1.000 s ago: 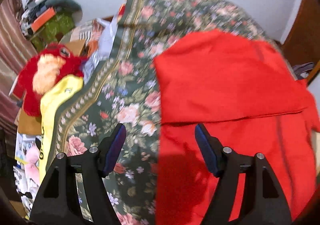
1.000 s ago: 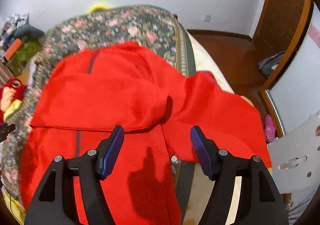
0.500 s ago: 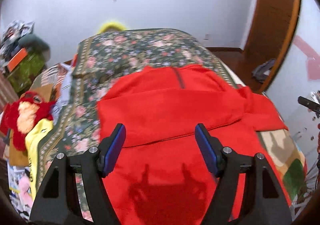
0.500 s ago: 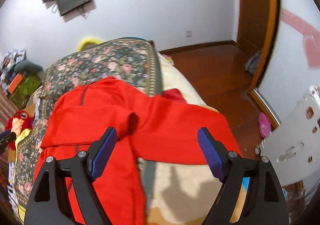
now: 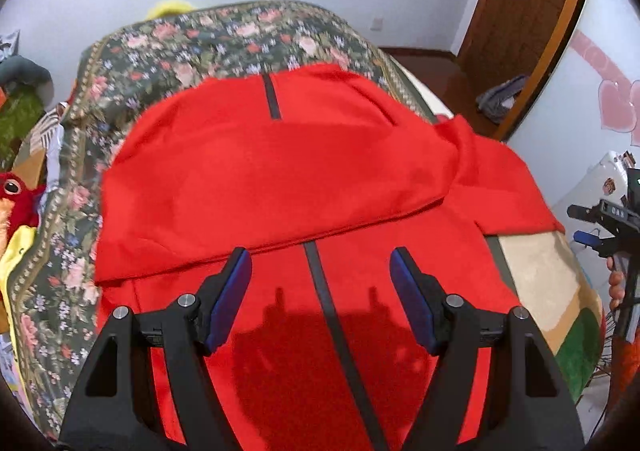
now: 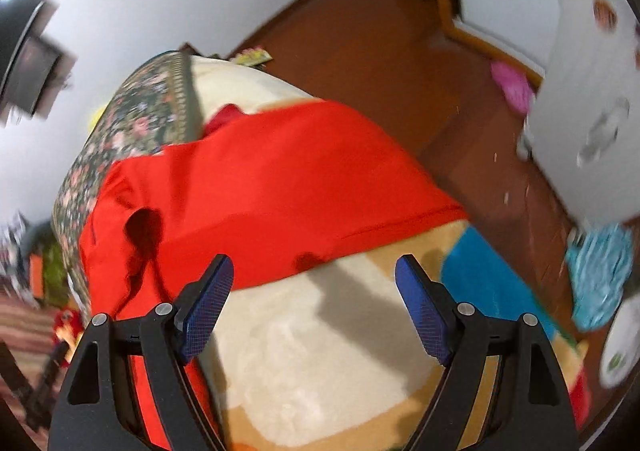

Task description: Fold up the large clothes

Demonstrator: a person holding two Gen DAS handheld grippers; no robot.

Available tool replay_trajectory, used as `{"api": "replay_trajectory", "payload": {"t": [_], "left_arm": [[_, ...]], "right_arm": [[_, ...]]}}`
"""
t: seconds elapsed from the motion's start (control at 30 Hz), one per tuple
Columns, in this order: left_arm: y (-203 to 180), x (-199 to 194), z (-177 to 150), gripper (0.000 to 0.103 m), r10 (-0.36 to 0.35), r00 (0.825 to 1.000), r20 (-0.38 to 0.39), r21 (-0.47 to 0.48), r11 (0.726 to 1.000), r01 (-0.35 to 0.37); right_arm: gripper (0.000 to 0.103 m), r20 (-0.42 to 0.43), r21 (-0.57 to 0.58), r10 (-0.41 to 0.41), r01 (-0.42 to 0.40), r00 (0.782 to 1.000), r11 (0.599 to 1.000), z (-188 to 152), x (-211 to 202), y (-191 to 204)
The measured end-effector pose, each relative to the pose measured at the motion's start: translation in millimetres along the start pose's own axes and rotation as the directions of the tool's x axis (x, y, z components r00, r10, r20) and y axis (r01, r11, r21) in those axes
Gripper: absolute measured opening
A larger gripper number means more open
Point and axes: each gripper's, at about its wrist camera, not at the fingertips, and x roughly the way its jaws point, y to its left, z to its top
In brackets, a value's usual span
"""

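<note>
Left wrist — left claw [image 5: 320,283] wide open, empty, above red garment [image 5: 280,171] | right claw [image 6: 314,303] wide open, empty

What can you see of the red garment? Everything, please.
The red garment is plain bright red cloth with a dark strip down the middle. It lies spread on the bed, far part folded back over the near part, one sleeve trailing across the cream blanket. Neither open gripper touches it.
</note>
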Motion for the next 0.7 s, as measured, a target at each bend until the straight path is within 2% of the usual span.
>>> {"api": "replay_trajectory", "payload": {"t": [0.1, 0.17, 0.27, 0.4, 0.47, 0.53, 0.57, 0.63, 0.7], "left_arm": [[-1.7, 13.4, -1.4, 0.071, 0.006, 1.0, -0.024, 0.004, 1.0, -0.006], [0.1, 19.9, -3.2, 0.071, 0.013, 0.999, -0.035, 0.005, 1.0, -0.013], [5.1, 27.6, -5.0, 0.071, 0.028, 0.998, -0.051, 0.007, 1.0, -0.027], [14.0, 32.1, -6.8, 0.071, 0.036, 0.998, -0.059, -0.005, 0.999, -0.037], [19.2, 33.0, -7.7, 0.071, 0.038, 0.997, -0.062, -0.02, 0.999, -0.039], [25.4, 33.0, -8.7, 0.071, 0.041, 0.997, -0.063, -0.035, 0.998, -0.043], [27.5, 32.3, -9.2, 0.071, 0.042, 0.997, -0.063, -0.041, 0.998, -0.045], [32.7, 29.7, -10.4, 0.071, 0.047, 0.997, -0.06, -0.052, 0.997, -0.05], [37.4, 26.2, -12.6, 0.071, 0.049, 0.997, -0.055, -0.062, 0.997, -0.053]], "right_arm": [[0.08, -0.019, 0.112, 0.034, -0.031, 0.999, 0.993, 8.3, 17.6, -14.4], [0.081, -0.003, 0.148, 0.034, -0.034, 0.999, 0.988, 12.1, 23.8, -17.8], [0.083, 0.033, 0.184, 0.012, -0.018, 0.999, 0.983, 20.0, 30.0, -20.2], [0.081, 0.065, 0.213, -0.027, 0.013, 0.997, 0.977, 31.0, 39.7, -21.2], [0.072, 0.083, 0.216, -0.071, 0.052, 0.994, 0.975, 38.8, 45.1, -20.2], [0.047, 0.099, 0.206, -0.116, 0.093, 0.988, 0.974, 45.5, 47.5, -16.8], [0.041, 0.104, 0.206, -0.12, 0.097, 0.987, 0.974, 47.9, 47.5, -16.3], [0.018, 0.119, 0.22, -0.129, 0.1, 0.985, 0.97, 50.5, 44.3, -16.2], [0.01, 0.149, 0.214, -0.118, 0.085, 0.982, 0.973, 51.8, 35.5, -13.0]]}}
